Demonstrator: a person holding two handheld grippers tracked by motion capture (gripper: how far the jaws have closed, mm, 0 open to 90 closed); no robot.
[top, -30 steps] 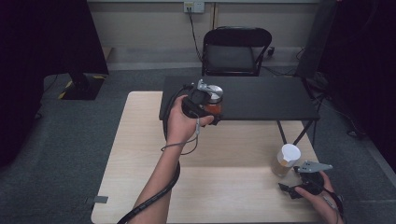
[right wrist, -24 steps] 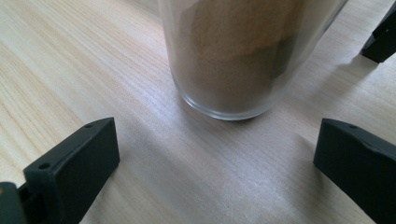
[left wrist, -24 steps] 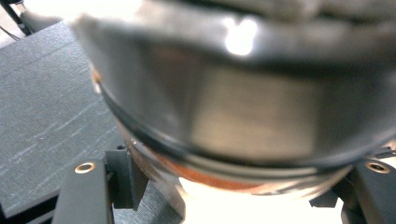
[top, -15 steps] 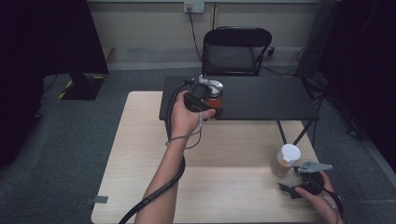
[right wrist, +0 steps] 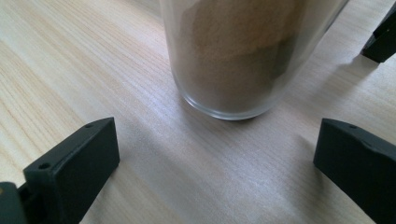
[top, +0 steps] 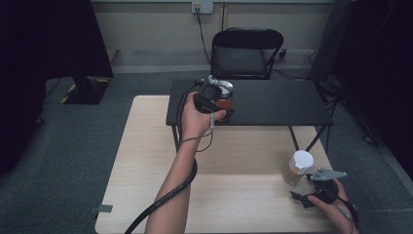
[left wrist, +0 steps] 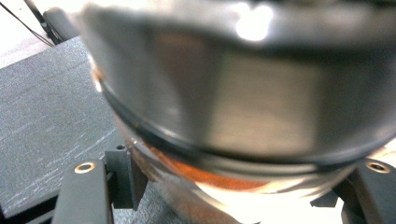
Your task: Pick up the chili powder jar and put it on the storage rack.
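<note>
The left gripper [top: 217, 105] is clamped around a metal-lidded jar [top: 224, 95] of reddish contents, held at the black shelf [top: 272, 102]. The right gripper [top: 311, 191] is spread wide before a white-lidded jar [top: 298, 166] of brown powder on the wooden table [top: 146, 161]. No writing can be read.

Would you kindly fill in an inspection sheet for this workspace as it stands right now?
Surface: light wooden table; a low black shelf stands across its far part.
Job's things: metal-lidded jar with orange contents on the shelf; white-lidded glass jar of brown powder on the wood.
Clutter: nothing seen.
Grippers: left gripper has its jaws around the orange jar; right gripper is open, just short of the powder jar, not touching.
Cables: black cable trails along the left forearm; a cord hangs from the wall socket.
Surroundings: black chair behind the table, grey carpet.
</note>
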